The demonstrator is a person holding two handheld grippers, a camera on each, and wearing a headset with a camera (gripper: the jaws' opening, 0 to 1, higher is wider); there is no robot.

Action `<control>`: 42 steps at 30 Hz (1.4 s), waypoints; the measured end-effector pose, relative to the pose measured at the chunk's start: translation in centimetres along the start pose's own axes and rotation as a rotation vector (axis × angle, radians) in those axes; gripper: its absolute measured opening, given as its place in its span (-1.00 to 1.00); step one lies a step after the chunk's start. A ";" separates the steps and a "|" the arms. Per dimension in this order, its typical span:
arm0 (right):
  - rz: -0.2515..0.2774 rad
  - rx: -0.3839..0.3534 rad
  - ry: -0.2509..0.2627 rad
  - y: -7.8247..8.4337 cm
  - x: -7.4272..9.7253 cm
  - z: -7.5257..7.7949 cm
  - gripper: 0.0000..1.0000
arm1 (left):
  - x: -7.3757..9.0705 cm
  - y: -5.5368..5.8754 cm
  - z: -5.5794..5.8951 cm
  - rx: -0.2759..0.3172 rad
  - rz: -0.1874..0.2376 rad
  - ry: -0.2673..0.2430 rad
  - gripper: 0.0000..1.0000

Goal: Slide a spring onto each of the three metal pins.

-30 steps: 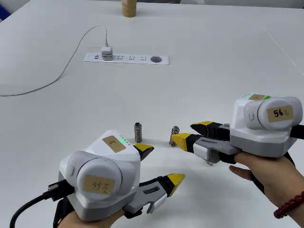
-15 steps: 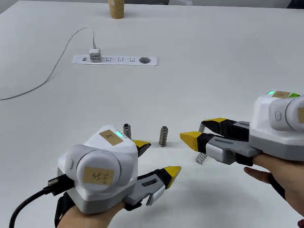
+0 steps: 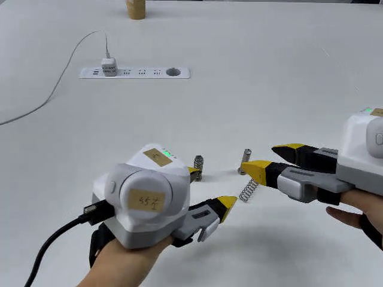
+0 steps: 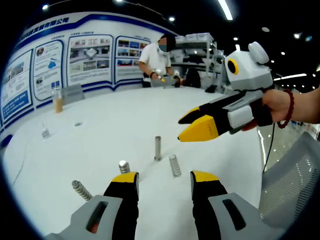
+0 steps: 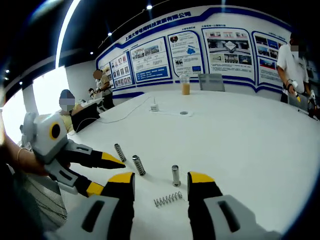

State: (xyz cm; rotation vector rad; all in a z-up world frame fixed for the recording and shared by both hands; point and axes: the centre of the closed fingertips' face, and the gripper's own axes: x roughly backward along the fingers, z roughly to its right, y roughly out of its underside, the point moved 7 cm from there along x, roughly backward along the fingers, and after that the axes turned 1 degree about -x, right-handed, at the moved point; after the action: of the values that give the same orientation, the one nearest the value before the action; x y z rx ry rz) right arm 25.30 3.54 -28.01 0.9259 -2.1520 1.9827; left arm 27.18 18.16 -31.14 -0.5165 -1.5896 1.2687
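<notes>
Silver spring (image 3: 248, 190) lying beside bare pin (image 3: 245, 160), left gripper (image 3: 210, 188) and right gripper (image 3: 264, 158) agape, empty

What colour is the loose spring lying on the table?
Silver-grey metal. The spring shows best in the right gripper view.
</notes>
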 end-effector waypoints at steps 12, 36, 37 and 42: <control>-0.014 -0.015 0.008 1.0 1.6 1.6 -0.13 | -2.8 0.6 1.0 -0.046 -0.037 0.038 -0.25; -0.114 0.108 -0.059 3.5 2.4 1.3 -0.11 | -6.7 1.6 1.6 -0.089 -0.101 0.089 -0.56; -0.115 0.109 -0.058 3.5 2.4 1.4 -0.11 | -6.8 1.6 1.6 -0.091 -0.104 0.088 -0.58; -0.120 0.097 -0.056 3.6 2.5 1.6 -0.15 | -7.2 1.9 2.0 -0.160 -0.145 0.081 -0.65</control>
State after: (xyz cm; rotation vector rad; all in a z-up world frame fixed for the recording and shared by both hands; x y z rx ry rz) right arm 22.16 1.06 -30.33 1.1093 -1.9909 2.0428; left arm 27.94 12.09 -35.92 -0.5347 -1.6376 1.0063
